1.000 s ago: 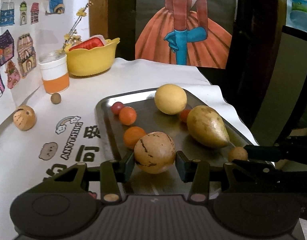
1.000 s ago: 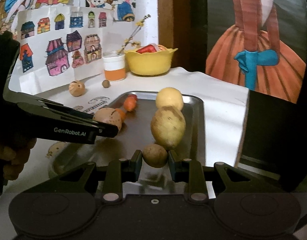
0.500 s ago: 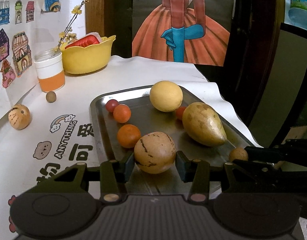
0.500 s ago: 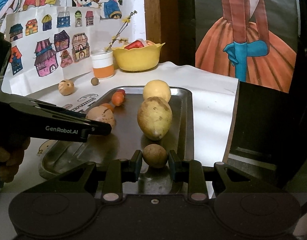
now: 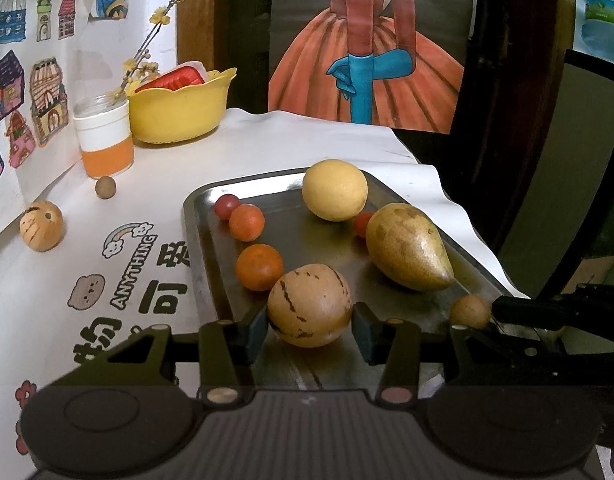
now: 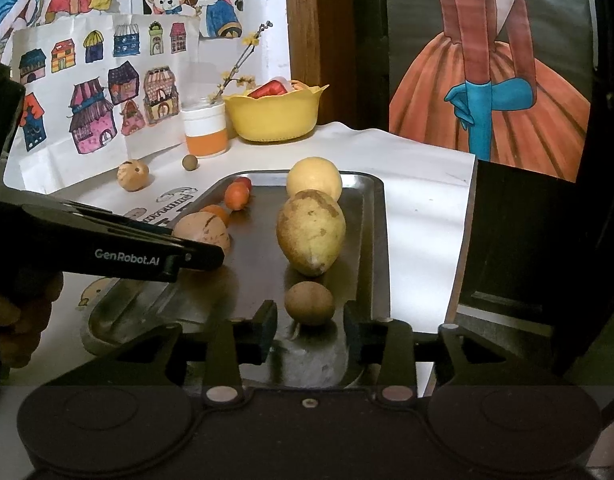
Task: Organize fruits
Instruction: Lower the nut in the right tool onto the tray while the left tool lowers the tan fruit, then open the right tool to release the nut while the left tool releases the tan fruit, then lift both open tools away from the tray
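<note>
Two grippers over one metal tray (image 5: pixel 203 264): left gripper (image 5: pixel 309 326), jaws clamped on striped round fruit (image 5: pixel 309 305) at tray's near end; right gripper (image 6: pixel 309 326), jaws parted, small brown fruit (image 6: pixel 309 303) between them untouched. Tray also carries pear-shaped fruit (image 5: pixel 407 246), yellow round fruit (image 5: pixel 334 190).

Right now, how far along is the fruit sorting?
Mostly done: the tray already holds a yellow fruit, a pear-shaped fruit and two oranges. In hand: the left hand-held gripper clamps a striped fruit on the tray; the right hand-held gripper stands open around a small brown fruit resting there. Left: a second striped fruit and a brown ball out on the cloth.
</note>
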`<move>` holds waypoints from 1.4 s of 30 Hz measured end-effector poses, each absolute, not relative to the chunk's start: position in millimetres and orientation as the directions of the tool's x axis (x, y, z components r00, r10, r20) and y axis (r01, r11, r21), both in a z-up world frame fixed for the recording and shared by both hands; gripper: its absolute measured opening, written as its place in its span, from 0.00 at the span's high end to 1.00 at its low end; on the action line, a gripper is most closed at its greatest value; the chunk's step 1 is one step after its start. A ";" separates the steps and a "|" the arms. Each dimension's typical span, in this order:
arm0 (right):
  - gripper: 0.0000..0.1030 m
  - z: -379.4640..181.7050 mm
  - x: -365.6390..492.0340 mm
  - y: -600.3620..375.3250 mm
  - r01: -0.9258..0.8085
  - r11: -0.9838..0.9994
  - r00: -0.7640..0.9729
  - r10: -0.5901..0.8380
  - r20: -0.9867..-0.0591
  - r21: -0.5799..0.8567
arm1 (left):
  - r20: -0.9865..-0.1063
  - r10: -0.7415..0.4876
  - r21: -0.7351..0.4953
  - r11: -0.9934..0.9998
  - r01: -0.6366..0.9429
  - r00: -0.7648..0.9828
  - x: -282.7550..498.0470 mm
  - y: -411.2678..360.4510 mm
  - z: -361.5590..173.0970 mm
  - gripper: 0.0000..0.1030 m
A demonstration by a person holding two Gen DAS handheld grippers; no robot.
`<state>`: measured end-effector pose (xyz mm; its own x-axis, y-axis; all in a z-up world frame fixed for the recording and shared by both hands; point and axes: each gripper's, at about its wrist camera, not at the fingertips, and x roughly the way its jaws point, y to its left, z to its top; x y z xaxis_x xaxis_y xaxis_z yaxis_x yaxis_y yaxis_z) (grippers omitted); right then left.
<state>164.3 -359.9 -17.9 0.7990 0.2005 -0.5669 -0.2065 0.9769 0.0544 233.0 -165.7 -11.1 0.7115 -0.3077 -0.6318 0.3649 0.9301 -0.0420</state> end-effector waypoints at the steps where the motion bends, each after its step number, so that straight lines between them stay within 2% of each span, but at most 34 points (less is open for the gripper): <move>1: 0.56 -17.7 163.0 -360.0 -0.206 0.977 0.799 0.201 -0.566 0.056 | -0.632 -0.307 -0.043 0.931 0.363 0.711 231.9 -165.6 -10.8 0.50; 4: 0.50 -16.3 159.3 -360.2 -0.211 0.975 0.799 0.210 -0.563 0.064 | -0.631 -0.303 -0.044 0.933 0.357 0.714 227.8 -164.0 -9.8 0.48; 16: 0.29 -7.4 141.2 -358.4 -0.212 0.974 0.810 0.218 -0.544 0.075 | -0.607 -0.289 -0.056 0.945 0.322 0.741 211.6 -154.1 2.9 0.30; 22: 0.16 -1.8 128.3 -355.3 -0.218 0.972 0.813 0.229 -0.535 0.085 | -0.588 -0.271 -0.059 0.954 0.295 0.762 197.6 -146.4 10.0 0.19; 28: 0.02 5.1 110.5 -352.8 -0.224 0.969 0.817 0.243 -0.522 0.101 | -0.572 -0.243 -0.074 0.966 0.246 0.784 179.3 -134.1 15.7 0.02; 42: 0.01 22.7 56.3 -331.2 -0.225 0.971 0.813 0.235 -0.533 0.084 | -0.559 -0.203 -0.102 0.979 0.177 0.804 124.9 -95.6 28.2 0.01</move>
